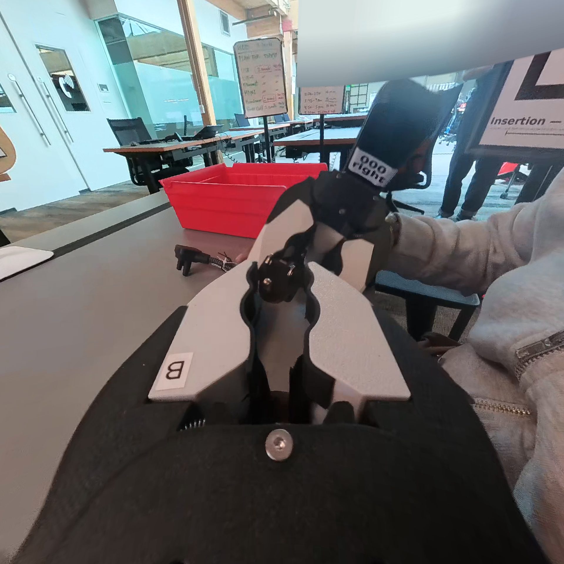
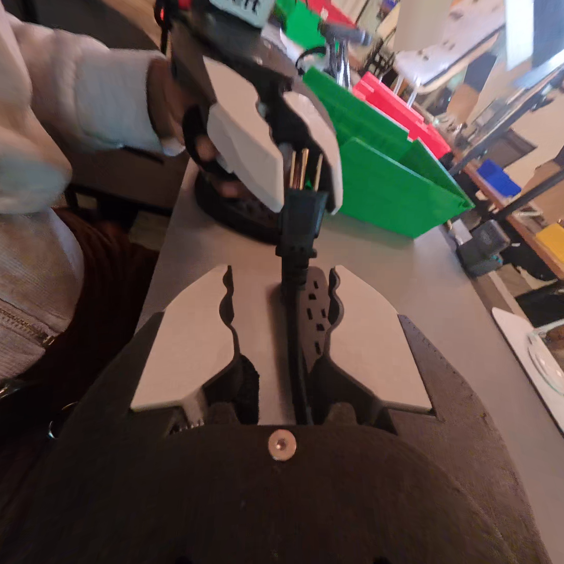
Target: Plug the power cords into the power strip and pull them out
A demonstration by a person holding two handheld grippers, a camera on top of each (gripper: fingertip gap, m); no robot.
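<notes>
My left gripper (image 2: 305, 195) squeezes the black plug (image 2: 300, 213), mid-frame, prongs up. My right gripper (image 2: 280, 305) is open over the power strip (image 2: 317, 317). Next I think I turn and push it in.

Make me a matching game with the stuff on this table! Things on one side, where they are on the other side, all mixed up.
Things:
1. held plug
2. power strip
3. spare plug
4. red bin

Places:
A. lying on the table, in front of the red bin
B. farther back on the table
C. in the left gripper, up in the air
D. on the table under the open right gripper

Pairs: 1-C, 2-D, 3-A, 4-B
</notes>
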